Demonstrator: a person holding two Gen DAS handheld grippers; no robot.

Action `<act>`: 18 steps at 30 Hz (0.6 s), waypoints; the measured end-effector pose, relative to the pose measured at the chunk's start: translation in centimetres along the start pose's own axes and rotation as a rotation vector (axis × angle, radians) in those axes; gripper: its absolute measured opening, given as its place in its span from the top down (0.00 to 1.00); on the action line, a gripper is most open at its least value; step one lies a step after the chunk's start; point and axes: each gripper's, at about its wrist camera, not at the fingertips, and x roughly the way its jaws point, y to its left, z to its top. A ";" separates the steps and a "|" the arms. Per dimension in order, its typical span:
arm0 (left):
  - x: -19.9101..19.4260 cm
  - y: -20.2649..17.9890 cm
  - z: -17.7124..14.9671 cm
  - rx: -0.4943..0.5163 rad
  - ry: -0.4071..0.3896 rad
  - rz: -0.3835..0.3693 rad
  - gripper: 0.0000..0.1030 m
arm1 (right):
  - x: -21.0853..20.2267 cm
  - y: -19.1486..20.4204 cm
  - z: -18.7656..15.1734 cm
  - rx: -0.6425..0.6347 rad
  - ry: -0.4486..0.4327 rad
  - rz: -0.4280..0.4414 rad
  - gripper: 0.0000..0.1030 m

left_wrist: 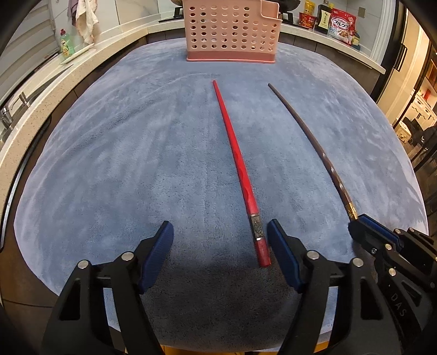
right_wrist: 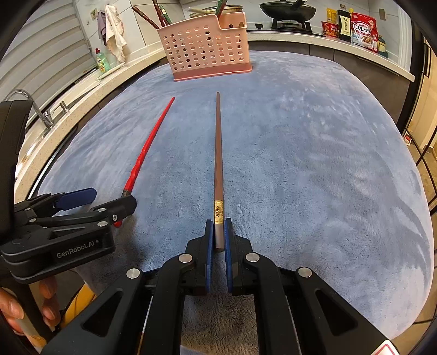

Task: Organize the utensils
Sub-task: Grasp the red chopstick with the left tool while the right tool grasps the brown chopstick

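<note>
A red chopstick (left_wrist: 240, 174) lies on the blue towel (left_wrist: 136, 163), tip pointing toward the pink perforated utensil basket (left_wrist: 232, 30). Its thick end sits between the fingers of my left gripper (left_wrist: 220, 240), close to the right-hand pad, and the pads stand open without pressing on it. My right gripper (right_wrist: 218, 229) is shut on the thick end of a brown chopstick (right_wrist: 218, 150) with a gold band, which points at the basket (right_wrist: 207, 49). From the right wrist, the left gripper (right_wrist: 114, 198) and the red chopstick (right_wrist: 147, 153) appear at the left. The right gripper (left_wrist: 360, 222) shows at the lower right of the left wrist view.
Several chopsticks stand in the basket. A light counter (right_wrist: 82, 90) curves round the towel, with a faucet (right_wrist: 41, 109), a green soap bottle (right_wrist: 102, 61) and a hanging cloth at left. A pan (right_wrist: 286, 11) and food packets (right_wrist: 363, 30) sit behind. A person's hand (right_wrist: 16, 314) holds the left gripper.
</note>
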 end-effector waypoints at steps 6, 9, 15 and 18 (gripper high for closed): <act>-0.3 0.2 0.0 0.016 -0.007 -0.012 0.77 | 0.0 0.0 0.0 -0.001 0.000 -0.001 0.93; -0.4 0.4 0.1 0.008 -0.001 -0.036 0.92 | -0.1 0.1 0.0 -0.001 0.001 0.001 0.93; -1.0 1.0 0.2 -0.018 0.003 -0.067 0.93 | -1.0 0.1 -0.1 0.007 -0.009 0.014 0.93; -1.8 1.2 0.4 -0.027 -0.009 -0.078 0.93 | -1.8 0.2 0.2 0.009 -0.025 0.021 0.93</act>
